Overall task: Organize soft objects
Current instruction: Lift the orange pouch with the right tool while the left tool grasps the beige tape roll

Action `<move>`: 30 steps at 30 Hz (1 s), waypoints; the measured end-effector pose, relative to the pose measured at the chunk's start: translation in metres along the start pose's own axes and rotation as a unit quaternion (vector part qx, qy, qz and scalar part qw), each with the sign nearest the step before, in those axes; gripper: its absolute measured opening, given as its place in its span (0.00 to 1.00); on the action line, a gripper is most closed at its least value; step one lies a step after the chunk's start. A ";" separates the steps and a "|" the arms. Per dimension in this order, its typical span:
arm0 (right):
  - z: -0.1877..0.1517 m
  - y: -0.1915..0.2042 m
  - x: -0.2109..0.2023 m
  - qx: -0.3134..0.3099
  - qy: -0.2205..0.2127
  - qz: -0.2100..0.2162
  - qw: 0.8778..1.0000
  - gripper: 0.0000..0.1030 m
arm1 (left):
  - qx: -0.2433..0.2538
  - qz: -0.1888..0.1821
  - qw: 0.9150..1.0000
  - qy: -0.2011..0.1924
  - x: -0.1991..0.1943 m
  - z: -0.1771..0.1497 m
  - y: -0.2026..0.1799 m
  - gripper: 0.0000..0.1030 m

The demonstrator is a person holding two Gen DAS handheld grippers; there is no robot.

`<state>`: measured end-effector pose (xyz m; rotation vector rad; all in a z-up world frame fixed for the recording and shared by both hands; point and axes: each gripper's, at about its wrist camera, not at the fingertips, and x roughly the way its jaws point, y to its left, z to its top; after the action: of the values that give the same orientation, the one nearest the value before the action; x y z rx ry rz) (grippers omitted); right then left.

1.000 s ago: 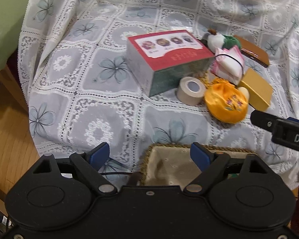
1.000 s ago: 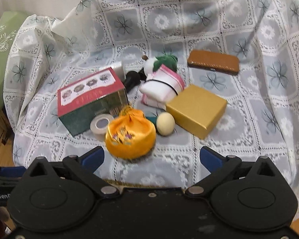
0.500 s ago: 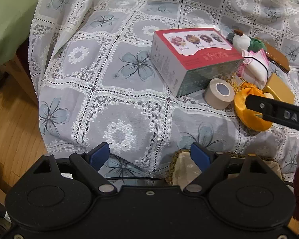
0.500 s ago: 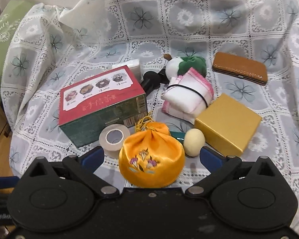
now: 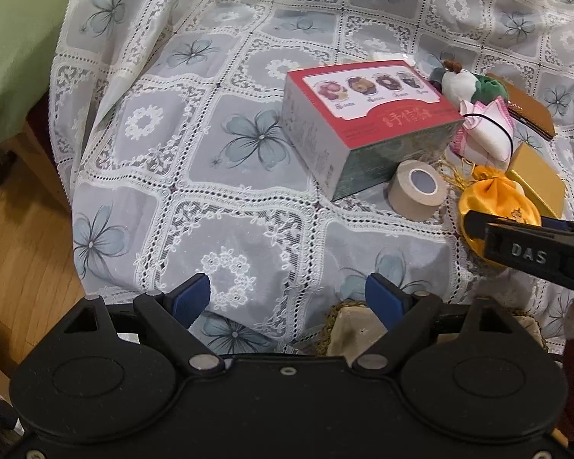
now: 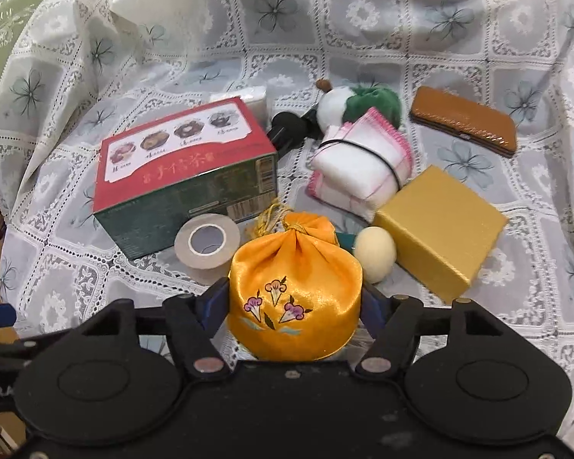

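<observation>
Right tongs (image 6: 294, 298) are closing around the orange satin pouch (image 6: 294, 287), whose sides sit between the two blue pads; the pads look to be touching the fabric on both sides, and the pouch bulges above them. It rests on the lace-covered worktop (image 6: 440, 38). Just beyond the pouch's left side stands a roll of beige tape (image 6: 206, 243), and behind that a red-topped box (image 6: 183, 164). Just off the pouch's right side lies a cream egg-shaped ball (image 6: 375, 254), touching a gold box (image 6: 440, 233). Farther ahead is a white and pink folded cloth (image 6: 363, 164) bound by a black band, with a white and green plush toy (image 6: 356, 105) behind it and a brown case (image 6: 465, 126) to the far right.

Left tongs (image 5: 287, 294) hang wide apart with nothing between the pads, over bare lace. A woven basket (image 5: 348, 329) with a cloth lining shows just under the right pad. The right tongs' arm crosses that view's right edge, in front of the pouch.
</observation>
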<state>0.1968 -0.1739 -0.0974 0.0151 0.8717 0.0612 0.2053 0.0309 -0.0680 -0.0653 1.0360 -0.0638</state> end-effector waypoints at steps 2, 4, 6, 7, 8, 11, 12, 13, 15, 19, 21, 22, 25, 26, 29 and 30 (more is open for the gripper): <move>-0.002 -0.005 -0.007 0.006 -0.004 0.002 1.000 0.66 | 0.005 -0.004 1.000 0.001 0.001 0.002 -0.005 0.82; -0.002 -0.013 -0.014 0.015 -0.010 0.003 1.000 0.66 | 0.012 -0.009 1.000 0.001 0.001 0.004 -0.010 0.82; -0.003 -0.020 -0.023 0.023 -0.019 0.002 1.000 0.66 | 0.020 -0.014 1.000 0.000 0.000 0.007 -0.017 0.82; -0.003 -0.024 -0.026 0.028 -0.023 -0.001 0.999 0.66 | 0.022 -0.016 1.000 -0.001 -0.001 0.009 -0.020 0.82; -0.004 -0.027 -0.029 0.032 -0.025 -0.004 0.999 0.66 | 0.023 -0.016 1.000 0.000 -0.001 0.011 -0.023 0.82; -0.005 -0.039 -0.034 0.053 -0.028 -0.007 0.998 0.66 | 0.027 -0.021 0.999 -0.001 -0.004 0.016 -0.034 0.82; -0.005 -0.043 -0.037 0.060 -0.028 -0.006 0.998 0.66 | 0.031 -0.018 0.999 -0.006 -0.005 0.018 -0.038 0.82; -0.006 -0.047 -0.038 0.067 -0.029 -0.006 0.997 0.66 | 0.036 -0.013 0.999 -0.010 -0.007 0.019 -0.042 0.82; -0.006 -0.053 -0.040 0.079 -0.031 -0.011 0.996 0.66 | 0.045 -0.003 0.999 -0.024 -0.010 0.022 -0.050 0.82; -0.009 -0.065 -0.044 0.099 -0.036 -0.022 0.994 0.66 | 0.036 0.005 0.999 -0.034 -0.013 0.030 -0.058 0.82; -0.012 -0.068 -0.045 0.106 -0.033 -0.032 0.993 0.66 | 0.017 0.004 0.999 -0.037 -0.015 0.035 -0.059 0.82; -0.013 -0.069 -0.044 0.108 -0.029 -0.037 0.993 0.66 | 0.008 0.009 0.999 -0.040 -0.016 0.036 -0.060 0.82; -0.014 -0.069 -0.045 0.109 -0.024 -0.051 0.992 0.66 | -0.016 0.005 0.999 -0.049 -0.024 0.040 -0.057 0.82; -0.014 -0.068 -0.047 0.108 -0.025 -0.054 0.992 0.66 | -0.016 0.009 0.998 -0.057 -0.028 0.041 -0.056 0.82; -0.013 -0.064 -0.052 0.109 -0.034 -0.062 0.991 0.66 | 0.002 0.029 0.997 -0.076 -0.037 0.047 -0.058 0.82; -0.013 -0.063 -0.054 0.111 -0.037 -0.063 0.991 0.66 | 0.008 0.033 0.996 -0.077 -0.039 0.050 -0.058 0.82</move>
<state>0.1548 -0.2404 -0.0666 0.1705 0.8009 -0.1539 0.2273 -0.0228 -0.0043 -0.0214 0.8824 -0.0059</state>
